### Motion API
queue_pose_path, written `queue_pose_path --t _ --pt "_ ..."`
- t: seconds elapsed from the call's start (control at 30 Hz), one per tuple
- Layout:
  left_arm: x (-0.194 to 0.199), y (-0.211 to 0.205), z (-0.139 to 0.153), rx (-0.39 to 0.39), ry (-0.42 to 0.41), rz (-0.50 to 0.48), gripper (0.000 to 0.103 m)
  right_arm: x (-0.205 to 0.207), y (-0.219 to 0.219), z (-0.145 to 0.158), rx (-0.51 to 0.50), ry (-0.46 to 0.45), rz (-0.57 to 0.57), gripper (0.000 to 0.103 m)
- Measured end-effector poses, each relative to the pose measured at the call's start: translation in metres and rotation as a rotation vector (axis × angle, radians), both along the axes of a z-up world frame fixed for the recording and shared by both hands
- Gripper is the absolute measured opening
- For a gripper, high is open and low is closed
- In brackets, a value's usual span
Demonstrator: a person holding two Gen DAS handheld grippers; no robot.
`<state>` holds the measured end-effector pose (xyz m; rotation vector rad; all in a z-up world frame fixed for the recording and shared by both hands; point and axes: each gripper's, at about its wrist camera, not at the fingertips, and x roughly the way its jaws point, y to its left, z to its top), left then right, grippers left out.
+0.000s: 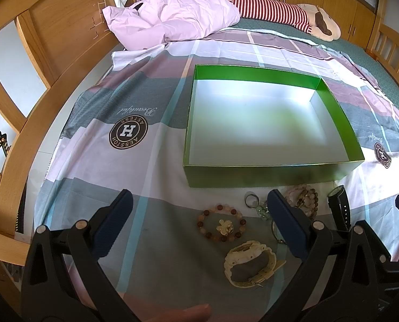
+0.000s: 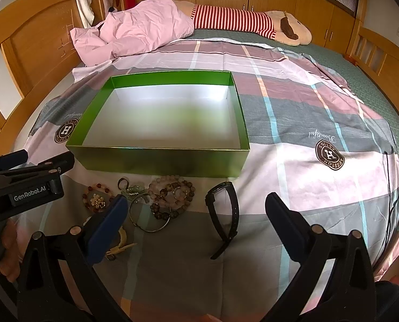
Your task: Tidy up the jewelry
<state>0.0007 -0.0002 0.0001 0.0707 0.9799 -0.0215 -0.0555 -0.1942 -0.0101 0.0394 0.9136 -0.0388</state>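
Note:
An empty green box (image 1: 266, 173) (image 2: 156, 159) with a white floor sits on the bed sheet. In front of it lies jewelry: a red-bead bracelet (image 1: 221, 225) (image 2: 97, 189) around a gold flower piece (image 1: 225, 225), a cream watch (image 1: 249, 264), a key ring (image 1: 250, 200), several beaded bracelets (image 1: 304, 197) (image 2: 172, 196), a metal bangle (image 2: 148, 214) and a black watch (image 1: 340, 206) (image 2: 224, 209). My left gripper (image 1: 199, 214) hovers open above the red-bead bracelet. My right gripper (image 2: 196, 212) hangs open over the black watch.
A pink crumpled quilt (image 1: 172, 18) and a striped plush toy (image 1: 279, 13) lie at the far side of the bed. A wooden bed frame (image 1: 25, 123) curves along the left. The left gripper's body (image 2: 19, 185) shows at the left of the right wrist view.

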Motion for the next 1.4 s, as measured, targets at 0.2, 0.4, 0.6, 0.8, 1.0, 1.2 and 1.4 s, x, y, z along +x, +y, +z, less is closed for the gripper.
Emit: queue_pose_path --t 0.2,0.4,0.6,0.8,1.0,1.2,1.4 --pt "0.000 0.000 0.000 0.001 0.000 0.000 0.099 0.000 -0.001 0.000 -0.002 0.000 -0.004 0.101" --pt "0.000 0.000 0.000 0.002 0.002 0.000 0.099 0.000 -0.002 0.000 -0.004 0.002 -0.004 0.101" --pt "0.000 0.000 0.000 0.003 0.003 0.000 0.099 0.000 -0.003 -0.001 -0.002 0.004 -0.006 0.101" --pt "0.000 -0.001 -0.004 0.006 0.005 0.000 0.099 0.000 -0.004 -0.002 -0.002 0.006 -0.007 0.101" --pt "-0.005 0.002 -0.008 0.009 0.008 -0.001 0.099 -0.001 -0.004 -0.006 -0.002 0.011 -0.006 0.101" --pt "-0.005 0.002 -0.009 0.012 0.011 -0.002 0.099 -0.001 -0.004 -0.007 -0.003 0.014 -0.007 0.101" --pt "-0.002 0.000 -0.010 0.019 0.015 -0.004 0.099 0.001 -0.003 -0.009 -0.002 0.020 -0.007 0.101"
